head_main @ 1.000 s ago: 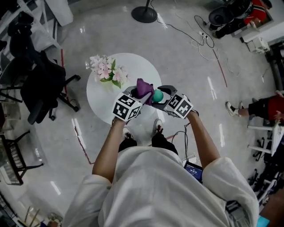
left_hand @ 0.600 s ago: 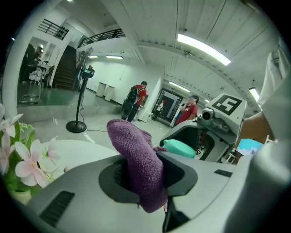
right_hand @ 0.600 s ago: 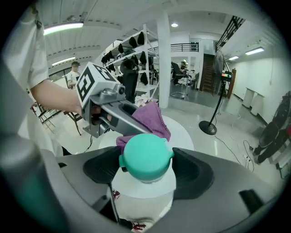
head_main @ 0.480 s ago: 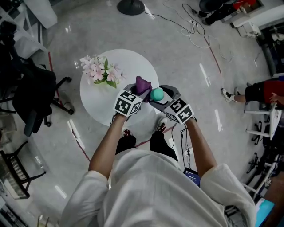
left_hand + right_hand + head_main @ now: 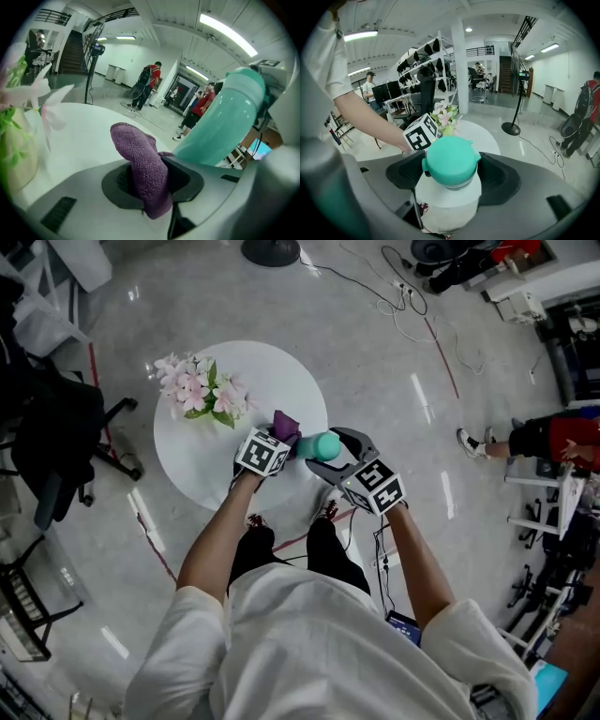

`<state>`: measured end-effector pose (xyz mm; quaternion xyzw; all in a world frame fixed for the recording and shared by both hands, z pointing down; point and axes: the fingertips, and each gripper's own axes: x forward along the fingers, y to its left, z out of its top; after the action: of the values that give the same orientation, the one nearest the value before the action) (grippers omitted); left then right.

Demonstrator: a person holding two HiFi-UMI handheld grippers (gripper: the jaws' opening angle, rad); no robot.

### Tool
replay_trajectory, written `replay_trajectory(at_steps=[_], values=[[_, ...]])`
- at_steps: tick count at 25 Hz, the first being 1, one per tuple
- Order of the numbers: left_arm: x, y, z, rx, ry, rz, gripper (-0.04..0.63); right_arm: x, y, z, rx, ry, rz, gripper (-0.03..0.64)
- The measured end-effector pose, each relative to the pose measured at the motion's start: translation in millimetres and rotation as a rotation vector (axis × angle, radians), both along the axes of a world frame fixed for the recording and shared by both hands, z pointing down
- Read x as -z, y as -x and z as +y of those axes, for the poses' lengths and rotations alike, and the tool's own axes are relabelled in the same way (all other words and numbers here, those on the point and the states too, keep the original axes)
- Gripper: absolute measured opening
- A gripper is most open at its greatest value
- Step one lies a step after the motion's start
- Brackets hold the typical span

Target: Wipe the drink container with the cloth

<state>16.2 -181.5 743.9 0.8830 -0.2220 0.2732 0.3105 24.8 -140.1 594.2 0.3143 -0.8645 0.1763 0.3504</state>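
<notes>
Gripping a teal bottle (image 5: 451, 161) between widely spread jaws, the right gripper (image 5: 328, 454) holds it in the air over the near edge of a round white table (image 5: 206, 470), with the pads pressing on the bottle's pale body and its cap pointing away from the person. The left gripper (image 5: 278, 435) is clamped on a purple cloth (image 5: 145, 173), which sticks up from between the closed jaws as a folded tuft. Cloth and bottle sit right beside each other, though whether they touch is unclear. A bunch of pink and white flowers (image 5: 197, 390) stands on the far side of the table.
</notes>
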Motion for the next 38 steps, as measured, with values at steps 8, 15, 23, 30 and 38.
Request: replay_trajectory(at_steps=[8, 15, 23, 30, 38], values=[[-10.0, 4.0, -1.0, 0.078, -0.010, -0.044, 0.127, -2.4, -4.1, 4.5, 0.077, 0.002, -0.015, 0.359], [53.9, 60.4, 14.6, 0.407, -0.053, -0.022, 0.127, 19.8, -8.9, 8.9, 0.316, -0.018, -0.051, 0.378], [137.2, 71.7, 67.8, 0.680, -0.130, 0.035, 0.127, 55.7, -15.9, 14.5, 0.776, -0.039, -0.118, 0.403], [183.3, 46.7, 97.4, 0.851, -0.199, 0.084, 0.127, 33.2, -23.4, 34.3, 1.275, -0.016, 0.043, 0.403], [200.5, 22.6, 112.1, 0.884, -0.237, 0.080, 0.127, 13.3, -7.4, 37.5, 1.319, 0.040, 0.053, 0.311]])
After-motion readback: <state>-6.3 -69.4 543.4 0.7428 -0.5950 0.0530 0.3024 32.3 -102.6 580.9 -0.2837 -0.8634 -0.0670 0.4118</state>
